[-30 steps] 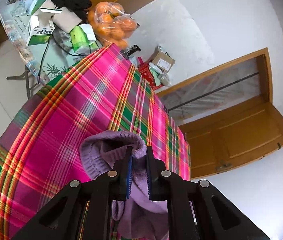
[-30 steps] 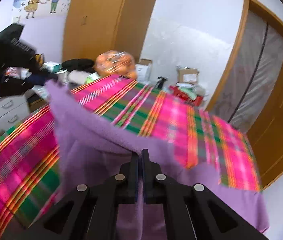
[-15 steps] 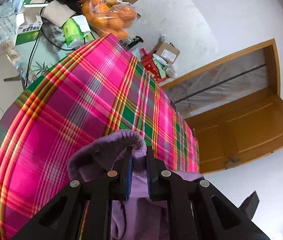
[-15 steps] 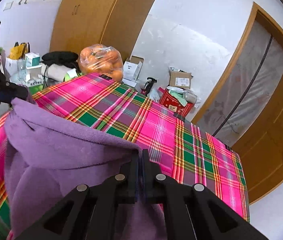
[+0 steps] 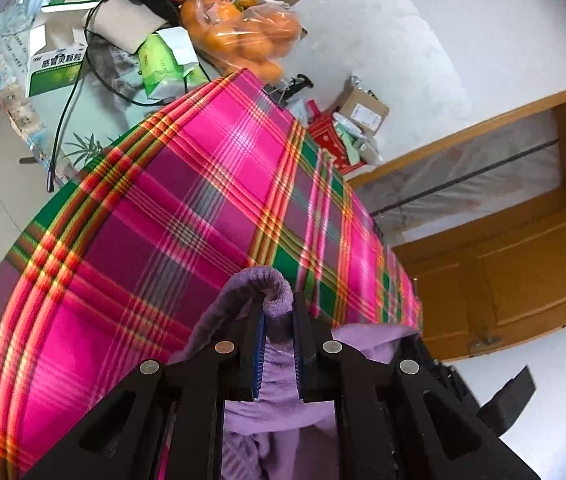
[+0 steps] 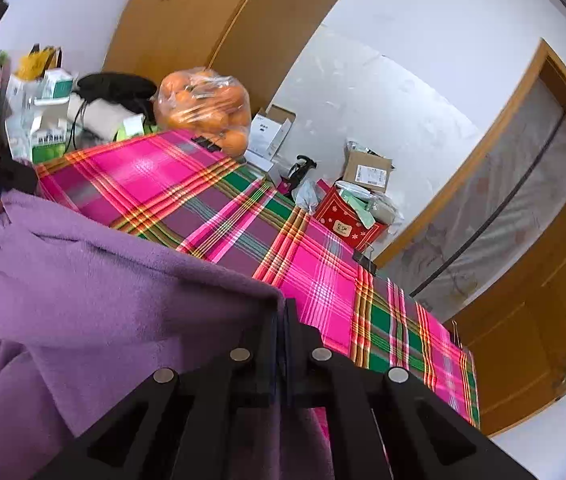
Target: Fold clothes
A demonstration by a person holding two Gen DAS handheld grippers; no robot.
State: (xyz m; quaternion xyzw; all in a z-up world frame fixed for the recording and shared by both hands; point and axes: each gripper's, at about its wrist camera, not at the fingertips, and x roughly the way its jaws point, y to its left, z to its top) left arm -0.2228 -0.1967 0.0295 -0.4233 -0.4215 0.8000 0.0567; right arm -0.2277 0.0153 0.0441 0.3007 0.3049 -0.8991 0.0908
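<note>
I am holding the purple garment [image 6: 95,280] stretched between both grippers above the plaid tablecloth [image 5: 187,216]: the left gripper [image 5: 277,312] is clamping a thick rolled edge, the right gripper [image 6: 281,316] is pinching a thin corner (jaws nearly touching), so the fabric is hanging flat for laying down and folding

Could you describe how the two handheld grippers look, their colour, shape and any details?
Both the left gripper and the right gripper are matte black, with two straight parallel fingers on angular arms that have cut-out openings. Four round silver pins sit across each frame. The left fingers carry blue ribbed pads. No cables, printed markings or sleeves are visible.
</note>
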